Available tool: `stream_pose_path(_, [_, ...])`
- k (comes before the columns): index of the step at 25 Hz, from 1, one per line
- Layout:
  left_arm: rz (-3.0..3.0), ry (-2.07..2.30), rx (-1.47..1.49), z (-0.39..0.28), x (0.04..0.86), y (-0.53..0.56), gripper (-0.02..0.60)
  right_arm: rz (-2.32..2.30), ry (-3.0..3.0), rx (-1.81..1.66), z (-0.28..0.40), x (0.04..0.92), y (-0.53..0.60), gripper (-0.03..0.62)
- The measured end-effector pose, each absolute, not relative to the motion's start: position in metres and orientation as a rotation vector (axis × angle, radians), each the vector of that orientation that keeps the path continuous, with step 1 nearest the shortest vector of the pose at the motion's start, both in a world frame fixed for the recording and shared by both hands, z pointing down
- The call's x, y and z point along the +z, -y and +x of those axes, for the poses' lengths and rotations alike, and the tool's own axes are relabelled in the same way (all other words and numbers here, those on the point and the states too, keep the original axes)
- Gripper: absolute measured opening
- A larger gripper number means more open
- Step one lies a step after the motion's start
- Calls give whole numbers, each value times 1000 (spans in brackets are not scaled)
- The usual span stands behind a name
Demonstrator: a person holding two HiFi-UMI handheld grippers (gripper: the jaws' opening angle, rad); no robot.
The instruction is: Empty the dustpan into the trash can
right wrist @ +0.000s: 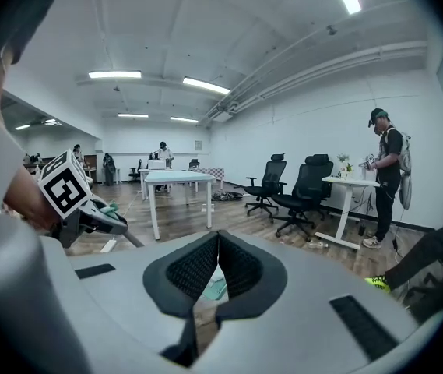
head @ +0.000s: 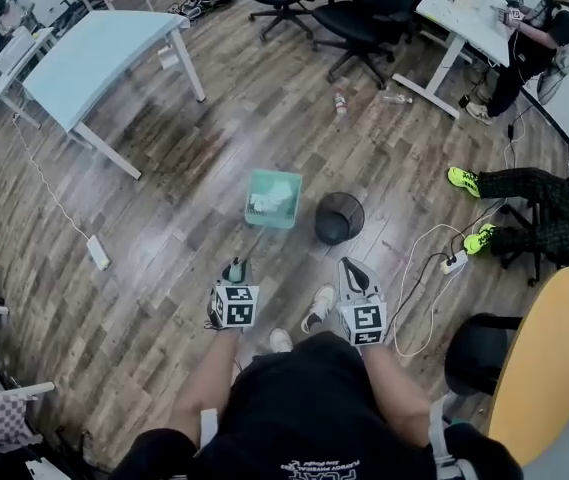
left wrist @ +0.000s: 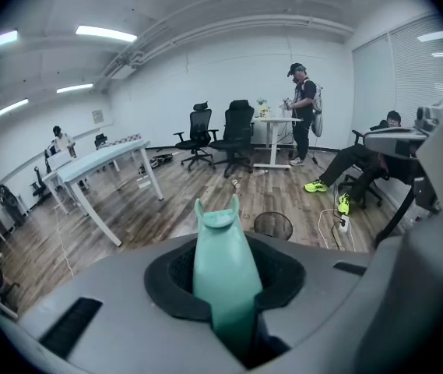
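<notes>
Two grippers side by side: left gripper clamped on teal dustpan handle, dustpan out ahead with paper scraps inside; right gripper pinched together, empty. Black trash can just ahead of right gripper, beside dustpan.

Dustpan straight ahead of you, trash can just beside it on its right. The dustpan's handle runs back into your left gripper's jaws. Your right gripper sits alongside, nearer you than the trash can. Office chairs stand well beyond both.
</notes>
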State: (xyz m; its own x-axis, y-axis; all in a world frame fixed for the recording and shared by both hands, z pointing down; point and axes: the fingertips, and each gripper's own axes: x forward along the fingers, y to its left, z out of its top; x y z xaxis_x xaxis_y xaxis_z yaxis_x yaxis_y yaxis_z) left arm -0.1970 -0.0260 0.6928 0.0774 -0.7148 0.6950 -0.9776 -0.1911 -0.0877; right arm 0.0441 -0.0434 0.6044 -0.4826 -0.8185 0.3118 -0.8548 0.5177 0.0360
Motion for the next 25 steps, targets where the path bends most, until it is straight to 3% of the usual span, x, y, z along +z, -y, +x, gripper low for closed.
stream_pose_path(15, [2252,1568,1052,-149,672,6,97,1558,2421,210,80,578,-11,23])
stream_pose_path(25, [2402,1503,1354,-106,674,15,97,1455,2447,245,94,585,-11,23])
